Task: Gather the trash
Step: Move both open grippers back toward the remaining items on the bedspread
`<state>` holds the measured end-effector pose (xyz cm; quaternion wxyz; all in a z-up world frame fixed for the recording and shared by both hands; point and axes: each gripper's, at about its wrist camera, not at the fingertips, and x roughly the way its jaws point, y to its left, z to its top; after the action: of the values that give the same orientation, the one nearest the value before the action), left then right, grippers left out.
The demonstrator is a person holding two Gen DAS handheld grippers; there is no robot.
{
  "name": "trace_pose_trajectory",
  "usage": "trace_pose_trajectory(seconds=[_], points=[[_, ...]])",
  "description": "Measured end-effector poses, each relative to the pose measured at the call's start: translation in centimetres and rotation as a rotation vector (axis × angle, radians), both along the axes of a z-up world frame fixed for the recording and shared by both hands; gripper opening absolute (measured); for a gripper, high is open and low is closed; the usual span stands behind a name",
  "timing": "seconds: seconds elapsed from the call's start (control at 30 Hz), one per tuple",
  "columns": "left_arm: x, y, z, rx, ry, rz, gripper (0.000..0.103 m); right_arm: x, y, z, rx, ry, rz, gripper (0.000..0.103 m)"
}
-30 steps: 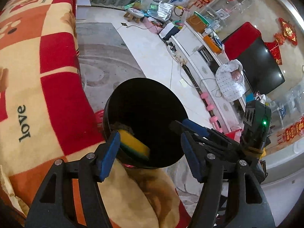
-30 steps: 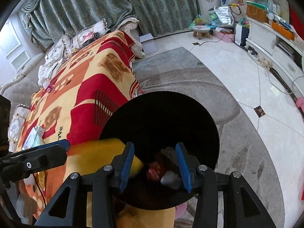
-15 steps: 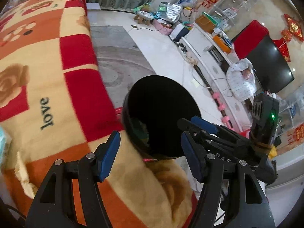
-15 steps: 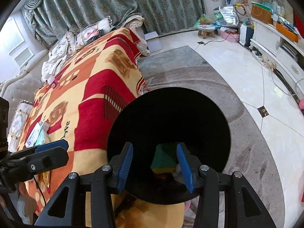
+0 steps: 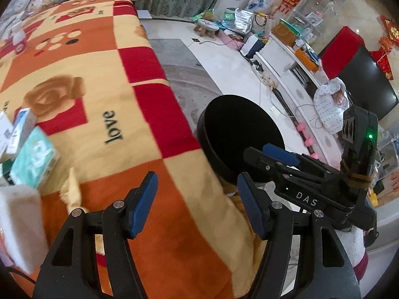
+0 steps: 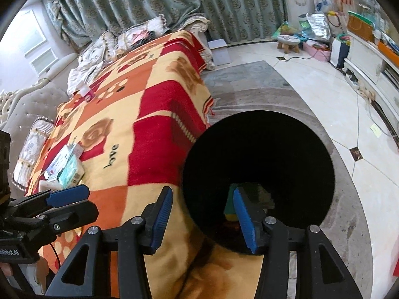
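Note:
The black trash bin stands on the floor beside the blanket-covered table. A green and yellow sponge lies deep inside the bin among other dim trash. My left gripper is open and empty over the orange and cream blanket, left of the bin. My right gripper hangs at the bin's near rim, its jaws opening, with nothing held between them. Each gripper shows in the other's view: the right gripper over the bin, the left gripper over the blanket.
A teal tissue pack, a white box, a white foam block and a yellow scrap lie on the blanket at the left. A grey rug, tiled floor and a white TV cabinet lie beyond the bin.
The sponge dropped from beside my left fingers into the bin. Both grippers have swung left, away from the bin's mouth toward the blanket. The right jaws stand wider.

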<state>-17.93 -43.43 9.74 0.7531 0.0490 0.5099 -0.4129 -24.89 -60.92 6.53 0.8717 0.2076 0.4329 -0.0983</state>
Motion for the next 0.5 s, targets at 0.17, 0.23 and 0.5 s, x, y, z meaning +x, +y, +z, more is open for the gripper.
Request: trace_pose_trajectory(seconds=[0.17,0.23,0.5], points=[[-0.6,2.2,0.7,0.016,-0.021,0.012,0.065,0.6,2.3,0.3,0.002,0.001,0.041,0.054],[-0.7,3.6,0.9,0.022,-0.028,0.019,0.065,0.9,3.3,0.4,0.000,0.004,0.062,0.055],[-0.2,8.4,1.6,0.043,-0.073,0.083,0.065,2.9,7.6,0.6,0.000,0.008,0.151,0.056]])
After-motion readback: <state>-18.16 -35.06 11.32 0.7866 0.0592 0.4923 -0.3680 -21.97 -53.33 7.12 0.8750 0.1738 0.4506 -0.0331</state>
